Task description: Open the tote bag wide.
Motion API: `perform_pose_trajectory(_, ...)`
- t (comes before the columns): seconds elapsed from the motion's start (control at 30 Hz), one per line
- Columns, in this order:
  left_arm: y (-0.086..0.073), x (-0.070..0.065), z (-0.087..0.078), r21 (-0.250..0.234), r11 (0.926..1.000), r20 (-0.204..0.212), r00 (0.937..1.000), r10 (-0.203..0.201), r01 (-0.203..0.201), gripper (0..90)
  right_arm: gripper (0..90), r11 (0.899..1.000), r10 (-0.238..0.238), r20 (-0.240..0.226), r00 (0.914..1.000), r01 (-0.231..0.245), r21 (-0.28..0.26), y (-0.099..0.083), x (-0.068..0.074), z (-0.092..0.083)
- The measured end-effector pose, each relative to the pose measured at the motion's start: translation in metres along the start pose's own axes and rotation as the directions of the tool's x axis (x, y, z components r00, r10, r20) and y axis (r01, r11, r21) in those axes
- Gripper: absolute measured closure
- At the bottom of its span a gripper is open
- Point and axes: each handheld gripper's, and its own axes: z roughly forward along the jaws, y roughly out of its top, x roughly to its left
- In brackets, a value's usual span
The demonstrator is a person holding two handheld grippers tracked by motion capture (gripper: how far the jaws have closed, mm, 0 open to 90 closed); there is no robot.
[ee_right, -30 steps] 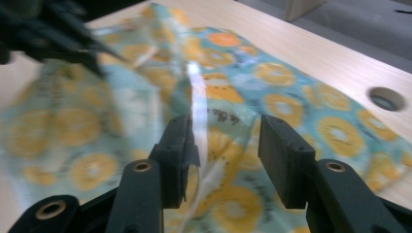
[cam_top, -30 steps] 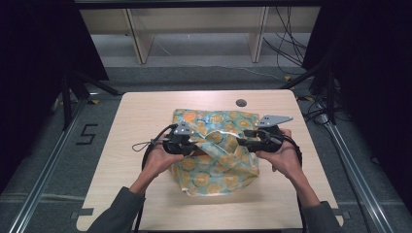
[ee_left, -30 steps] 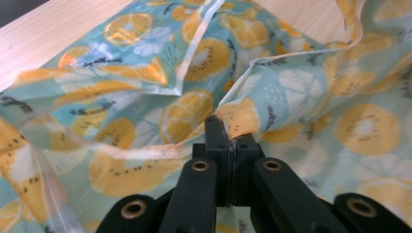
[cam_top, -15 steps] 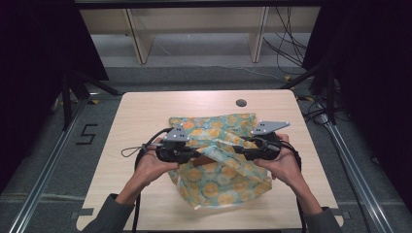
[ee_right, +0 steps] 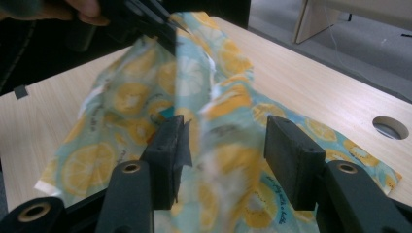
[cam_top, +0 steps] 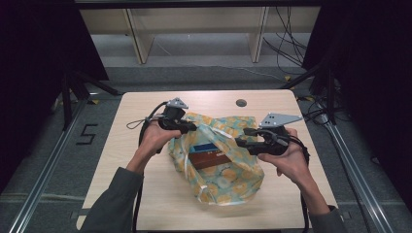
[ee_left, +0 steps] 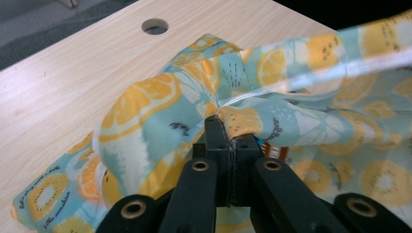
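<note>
A teal cloth bag (cam_top: 228, 179) printed with orange and lemon slices lies on the wooden table (cam_top: 136, 111), its mouth spread wide. Inside it a brown and blue box (cam_top: 209, 156) shows. My left gripper (cam_top: 192, 127) is at the bag's far left rim. In the left gripper view it (ee_left: 228, 138) is shut on a fold of the bag's hem (ee_left: 243, 121). My right gripper (cam_top: 244, 137) hovers at the right side of the mouth. In the right gripper view it (ee_right: 228, 138) is open, and blurred bag cloth (ee_right: 131, 92) runs between the spread jaws.
A round cable hole (cam_top: 241, 103) sits near the table's far edge, just beyond the bag. Bare tabletop lies left of and in front of the bag. Wooden furniture legs (cam_top: 138, 39) and floor cables (cam_top: 291, 29) are behind the table.
The two grippers have drawn apart, the left one moving farther up the table and the right one to the right. The bag's mouth has opened and the box inside now shows.
</note>
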Motion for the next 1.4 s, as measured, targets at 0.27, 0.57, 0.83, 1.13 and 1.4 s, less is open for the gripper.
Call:
perform_pose_trajectory(0.27,0.007,0.019,0.015,0.038,0.998,-0.023,0.9985,-0.049,0.05,88.9,49.9,0.992,-0.073,0.001,0.9973,0.073,0.1,-0.008,0.013,0.028)
perform_pose_trajectory(0.57,0.001,0.031,0.019,0.033,0.9968,-0.034,0.9968,-0.072,0.073,88.2,83.8,0.939,-0.218,0.099,0.971,0.181,0.293,-0.027,0.004,0.077)
perform_pose_trajectory(0.83,-0.009,0.023,0.03,0.047,0.9972,0.01,0.9983,-0.058,0.058,86.0,90.0,0.981,-0.136,0.25,0.9587,0.096,0.166,-0.014,-0.056,0.073)
perform_pose_trajectory(1.13,-0.01,0.013,0.04,0.101,0.9949,-0.074,0.9972,0.002,0.006,63.4,90.0,0.962,-0.089,0.276,0.957,0.011,0.274,-0.047,-0.082,0.108)
perform_pose_trajectory(1.4,-0.009,-0.051,0.015,0.076,0.9811,-0.1,0.9777,0.185,-0.178,56.9,89.6,0.955,-0.092,0.278,0.9561,0.006,0.297,-0.05,-0.085,0.11)
